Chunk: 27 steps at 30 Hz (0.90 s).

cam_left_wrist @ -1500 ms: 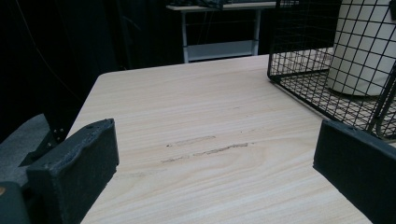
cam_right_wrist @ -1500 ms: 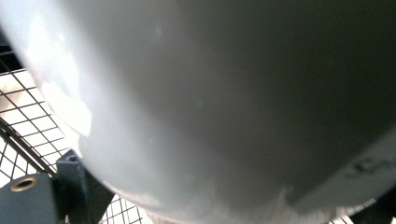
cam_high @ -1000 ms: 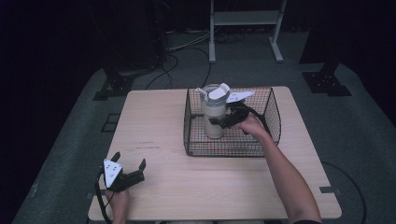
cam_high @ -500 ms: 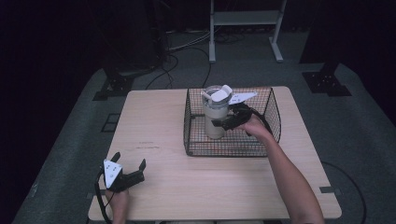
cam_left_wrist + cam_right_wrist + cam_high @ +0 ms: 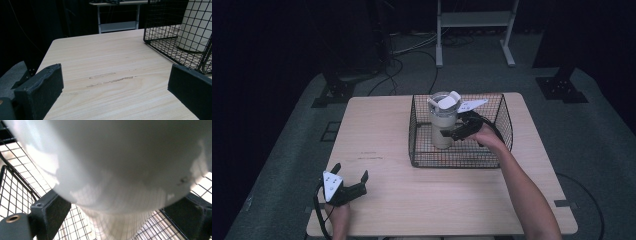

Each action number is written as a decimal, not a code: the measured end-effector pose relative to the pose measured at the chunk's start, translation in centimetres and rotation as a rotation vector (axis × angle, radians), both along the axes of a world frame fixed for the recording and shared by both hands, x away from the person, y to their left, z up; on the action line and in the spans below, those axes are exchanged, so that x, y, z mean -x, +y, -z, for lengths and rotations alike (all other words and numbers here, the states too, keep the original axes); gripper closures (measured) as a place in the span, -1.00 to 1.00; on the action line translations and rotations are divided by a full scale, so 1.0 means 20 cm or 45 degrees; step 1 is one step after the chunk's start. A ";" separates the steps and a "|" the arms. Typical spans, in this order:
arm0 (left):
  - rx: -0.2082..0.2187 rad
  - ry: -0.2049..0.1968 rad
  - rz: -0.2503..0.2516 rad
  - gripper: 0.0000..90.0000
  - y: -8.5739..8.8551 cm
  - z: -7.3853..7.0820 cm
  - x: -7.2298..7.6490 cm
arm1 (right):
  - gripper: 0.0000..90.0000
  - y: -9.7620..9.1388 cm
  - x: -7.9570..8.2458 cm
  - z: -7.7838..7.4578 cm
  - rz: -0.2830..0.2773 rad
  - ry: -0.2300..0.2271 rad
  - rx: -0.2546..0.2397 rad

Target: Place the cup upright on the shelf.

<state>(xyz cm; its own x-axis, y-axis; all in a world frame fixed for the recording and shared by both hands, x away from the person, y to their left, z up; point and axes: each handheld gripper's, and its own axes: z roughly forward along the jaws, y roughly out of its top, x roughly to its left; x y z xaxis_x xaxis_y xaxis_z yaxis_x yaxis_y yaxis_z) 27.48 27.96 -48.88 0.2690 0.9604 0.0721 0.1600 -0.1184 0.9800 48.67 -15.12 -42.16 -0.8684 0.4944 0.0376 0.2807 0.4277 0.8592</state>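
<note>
Right gripper [image 5: 451,133] around tumbler [image 5: 443,121] (upright)

a light wooden table [image 5: 412,200] with rounded corners stands on a grey-green floor mat [image 5: 602,150] in a dark room. faint dark scuff marks [image 5: 112,79] streak the wood grain near the table's middle left. behind the table, at the far edge of the mat, a white metal stand [image 5: 474,22] with two legs and a low shelf rises out of the dark. black cables [image 5: 399,62] trail loosely over the floor to its left. two black flat bases [image 5: 562,87] sit on the floor, one on each far side of the table.
</note>
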 end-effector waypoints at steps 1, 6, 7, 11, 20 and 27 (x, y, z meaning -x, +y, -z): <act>0.000 0.000 0.000 -1.00 0.00 0.00 0.00 | -0.82 0.00 0.00 0.00 0.000 -0.002 0.008; -0.003 -0.001 -0.001 -1.00 0.00 0.00 0.00 | -0.82 -0.03 0.02 -0.02 0.011 0.032 0.028; -0.003 -0.002 -0.001 -1.00 0.00 0.00 0.00 | -0.82 -0.03 0.02 -0.03 0.016 0.039 0.027; -0.003 -0.001 -0.002 -1.00 0.00 0.00 0.00 | -0.82 -0.04 0.05 -0.06 0.023 0.045 0.029; -0.003 -0.001 -0.003 -1.00 0.00 0.00 0.00 | -0.82 -0.08 0.09 -0.11 0.051 0.033 0.038; -0.004 0.000 -0.004 -1.00 0.00 0.00 0.00 | -0.82 -0.12 0.13 -0.18 0.096 -0.018 0.048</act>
<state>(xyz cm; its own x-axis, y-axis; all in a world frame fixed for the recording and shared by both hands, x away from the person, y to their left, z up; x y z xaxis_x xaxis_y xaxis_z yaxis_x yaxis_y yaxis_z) 27.46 27.88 -48.90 0.2658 0.9611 0.0754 0.1605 -0.1213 0.9796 46.09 -17.45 -38.56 -0.8292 0.5589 0.0054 0.3008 0.4382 0.8471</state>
